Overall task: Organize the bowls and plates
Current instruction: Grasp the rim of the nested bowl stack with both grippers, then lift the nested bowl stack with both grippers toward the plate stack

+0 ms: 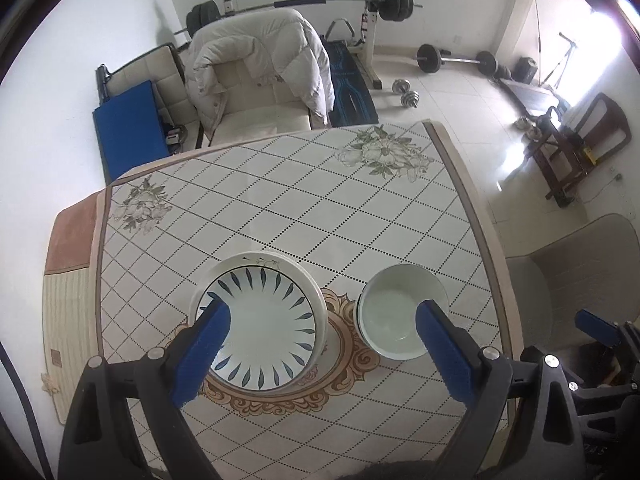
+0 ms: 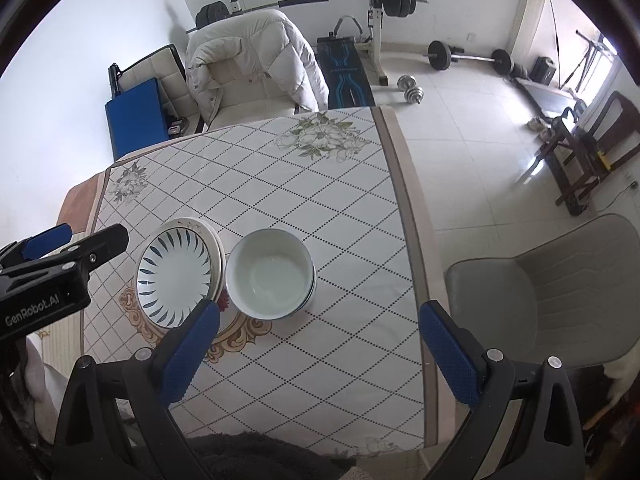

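Jacket-draped chair [image 1: 256, 96] behind table [image 1: 280, 200]

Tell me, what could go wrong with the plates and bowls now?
The plate stack looks uneven, with lower rims sticking out, so a nudge might slide the top plate off. The bowls sit almost against the plates and could clink or chip if either stack gets bumped. Both grippers hold nothing, jaws open.

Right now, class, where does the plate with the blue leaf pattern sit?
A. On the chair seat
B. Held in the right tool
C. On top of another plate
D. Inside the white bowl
C: the rim of a second plate shows beneath the patterned plate, beside the white bowl; both tools are open, holding nothing.
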